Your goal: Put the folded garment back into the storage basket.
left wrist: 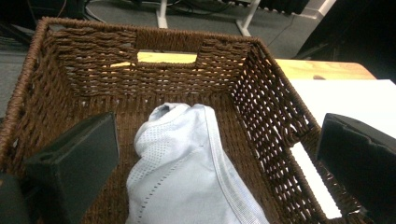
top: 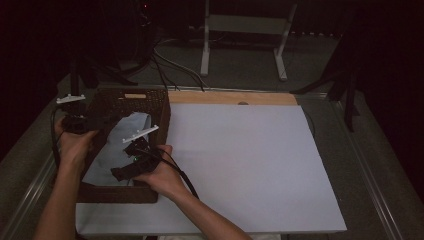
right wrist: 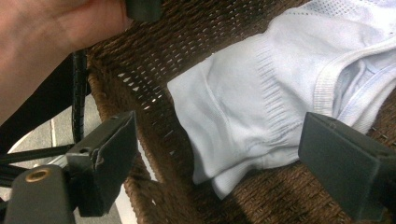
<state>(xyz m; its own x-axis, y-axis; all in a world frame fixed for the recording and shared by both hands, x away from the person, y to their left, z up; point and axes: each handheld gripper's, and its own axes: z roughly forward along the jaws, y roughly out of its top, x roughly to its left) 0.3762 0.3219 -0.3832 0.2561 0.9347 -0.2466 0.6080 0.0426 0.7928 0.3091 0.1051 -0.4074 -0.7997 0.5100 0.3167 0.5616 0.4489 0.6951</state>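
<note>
A brown wicker basket [top: 162, 117] stands at the table's left, with a pale blue-white garment [top: 112, 145] lying inside it. In the left gripper view the garment [left wrist: 187, 172] spreads over the basket floor below the far handle slot of the basket [left wrist: 166, 57]. My left gripper [top: 102, 121] is held at the basket's left rim, and its jaws stand wide apart above the cloth [left wrist: 217, 140]. My right gripper [top: 119, 173] reaches into the basket's near part. It is open [right wrist: 219, 140], with a folded edge of the garment [right wrist: 243, 107] between the pads and untouched by them.
A white mat [top: 240, 165] covers most of the table to the right of the basket. A wooden strip [top: 230, 97] lies behind it. A white stand [top: 240, 30] and cables [top: 165, 65] are on the floor beyond. A metal rail [top: 372, 175] borders the table's right side.
</note>
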